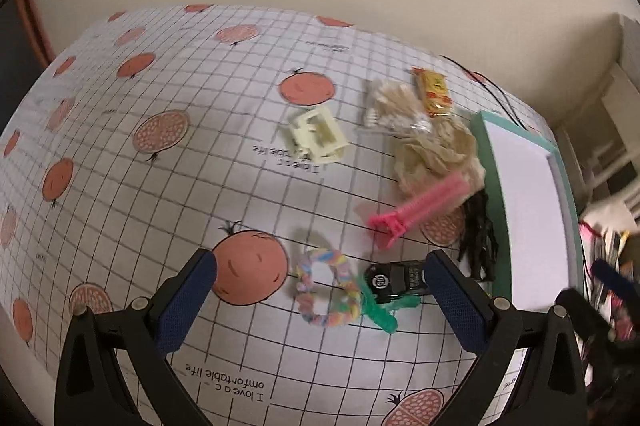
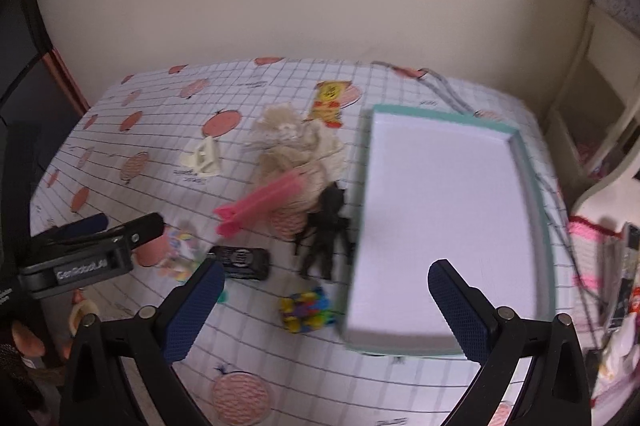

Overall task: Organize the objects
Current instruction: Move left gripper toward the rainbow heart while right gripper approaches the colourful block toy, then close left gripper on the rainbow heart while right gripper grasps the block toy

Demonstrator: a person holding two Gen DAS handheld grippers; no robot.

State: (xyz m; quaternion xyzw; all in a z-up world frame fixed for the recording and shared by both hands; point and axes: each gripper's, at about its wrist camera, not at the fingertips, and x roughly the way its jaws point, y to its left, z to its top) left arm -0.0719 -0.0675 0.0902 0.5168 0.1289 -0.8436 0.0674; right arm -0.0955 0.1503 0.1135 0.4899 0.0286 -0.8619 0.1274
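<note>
Fingers of both the left gripper [image 1: 320,290] and right gripper [image 2: 326,290] spread wide, empty. Pastel braided ring [image 1: 326,288] lies between left fingers. Step: pickup; next, descend, clamp, carry to tray [image 2: 532,186] at right.

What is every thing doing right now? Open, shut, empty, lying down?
left gripper: open, holding nothing, over the pastel ring.
right gripper: open, holding nothing.
tray: empty.
pink clip: lying flat, tip resting on the beige cloth.
cream claw clip: lying on the tablecloth.
toy car: on the tablecloth, outside the tray.
yellow packet: lying flat.
pastel ring: lying flat.
</note>
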